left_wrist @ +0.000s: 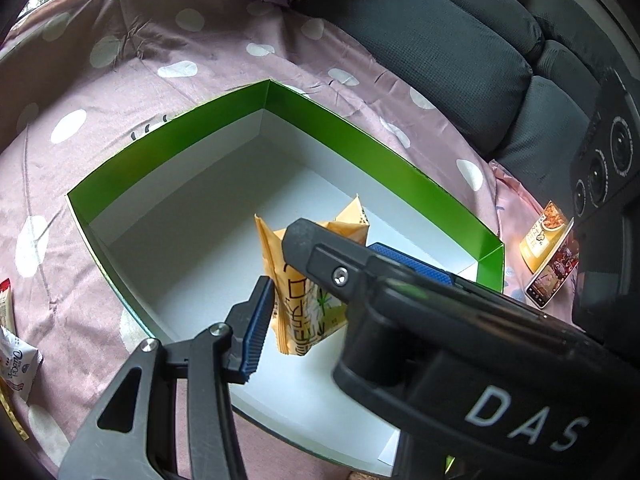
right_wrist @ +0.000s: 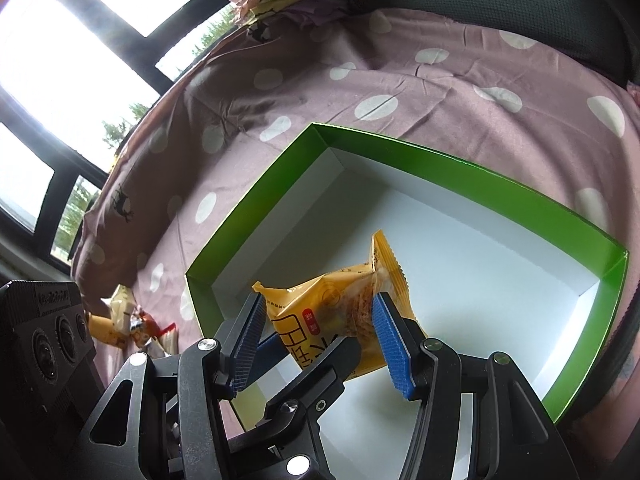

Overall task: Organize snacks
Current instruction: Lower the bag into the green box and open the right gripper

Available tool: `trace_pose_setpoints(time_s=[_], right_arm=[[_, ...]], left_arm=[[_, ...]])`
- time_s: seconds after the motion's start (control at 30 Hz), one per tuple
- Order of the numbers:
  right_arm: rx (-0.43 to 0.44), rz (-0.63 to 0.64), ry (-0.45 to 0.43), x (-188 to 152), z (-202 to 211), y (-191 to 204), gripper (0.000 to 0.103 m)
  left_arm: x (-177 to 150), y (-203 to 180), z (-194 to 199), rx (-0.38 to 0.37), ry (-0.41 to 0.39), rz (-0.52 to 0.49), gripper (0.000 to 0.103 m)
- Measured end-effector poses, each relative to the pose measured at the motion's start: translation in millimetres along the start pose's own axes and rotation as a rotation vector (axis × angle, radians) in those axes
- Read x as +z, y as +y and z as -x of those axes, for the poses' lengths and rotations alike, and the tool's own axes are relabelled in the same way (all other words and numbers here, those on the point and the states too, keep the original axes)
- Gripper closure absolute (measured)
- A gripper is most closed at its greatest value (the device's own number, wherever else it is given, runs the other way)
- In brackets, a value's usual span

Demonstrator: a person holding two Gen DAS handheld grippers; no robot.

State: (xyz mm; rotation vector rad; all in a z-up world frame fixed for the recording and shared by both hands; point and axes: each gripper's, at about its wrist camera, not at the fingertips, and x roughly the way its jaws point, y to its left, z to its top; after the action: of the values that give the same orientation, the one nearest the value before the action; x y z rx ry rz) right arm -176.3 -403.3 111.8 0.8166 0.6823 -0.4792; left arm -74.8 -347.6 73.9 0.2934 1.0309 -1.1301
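- While the left gripper and right gripper both pinched the crinkled yellow foil snack packet between their jaws, it hung upright.
- The open green-walled cardboard box lay below the jaws, so lowering first and then freeing one grip at a time seemed wise.

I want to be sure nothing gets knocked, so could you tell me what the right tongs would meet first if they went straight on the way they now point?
The right tongs already have the orange snack packet between them; beyond it, probably the white floor of the green box, though depth is unclear.
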Motion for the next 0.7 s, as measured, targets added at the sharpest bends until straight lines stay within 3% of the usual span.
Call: trace_pose_setpoints(time_s=[0.57,0.7], right_arm=[[0.003,-0.017,0.004,0.8,-1.6,-4.2,0.044],[-0.001,-0.019,-0.011,0.7,1.4,-2.5,0.044]], left_arm=[[-0.5,2.0,-0.6,0.009,0.0,0.016,0.058],[-1.8,6.4,6.9,0.016,-0.026,0.037,0.047]])
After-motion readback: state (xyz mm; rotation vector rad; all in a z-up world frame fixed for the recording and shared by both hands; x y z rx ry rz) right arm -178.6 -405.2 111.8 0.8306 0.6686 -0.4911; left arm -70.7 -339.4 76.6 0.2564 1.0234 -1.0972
